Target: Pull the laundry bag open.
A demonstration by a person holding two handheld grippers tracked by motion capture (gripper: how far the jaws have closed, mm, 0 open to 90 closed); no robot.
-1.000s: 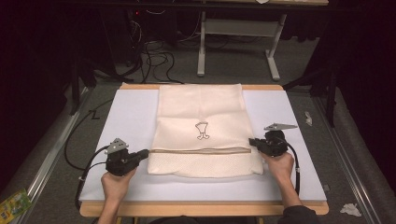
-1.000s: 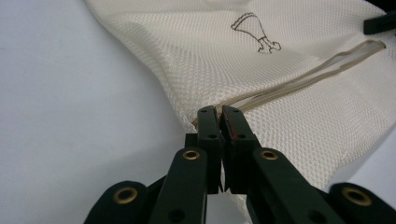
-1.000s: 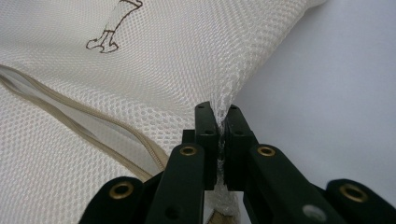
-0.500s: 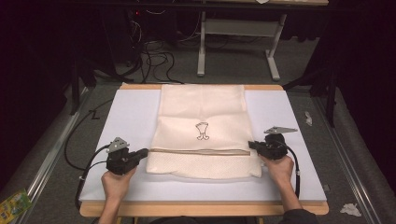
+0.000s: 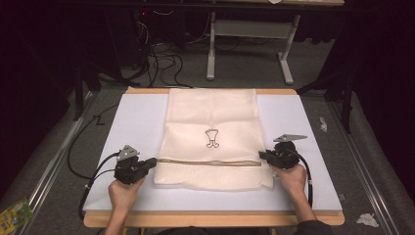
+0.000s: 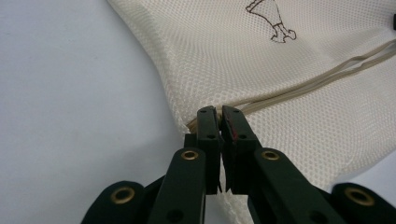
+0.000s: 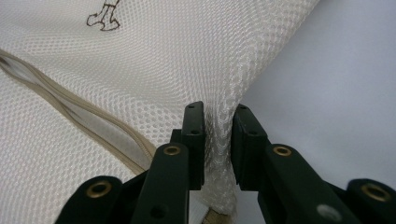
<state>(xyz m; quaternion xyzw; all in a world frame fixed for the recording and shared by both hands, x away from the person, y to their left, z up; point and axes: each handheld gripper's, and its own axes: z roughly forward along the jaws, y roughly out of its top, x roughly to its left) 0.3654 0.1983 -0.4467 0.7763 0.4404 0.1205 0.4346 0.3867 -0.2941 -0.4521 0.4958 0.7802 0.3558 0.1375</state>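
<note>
The mesh laundry bag [image 6: 299, 60] is cream woven net cloth, matt and finely pitted, with a smooth beige zip band [image 7: 93, 123]. Each gripper's jaws look like matt black plastic with brass-coloured rivets. The table [image 5: 303, 122] has a smooth, matt white top.

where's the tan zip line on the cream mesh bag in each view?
High view: the tan zip line runs level across the cream mesh bag, low on it, between the two grippers.
Left gripper view: zip line slants from the jaw tips up to the right edge.
Right gripper view: zip line slants from the left edge down to the jaws.
Shared landmark: the small dark line drawing printed above the zip.
</note>
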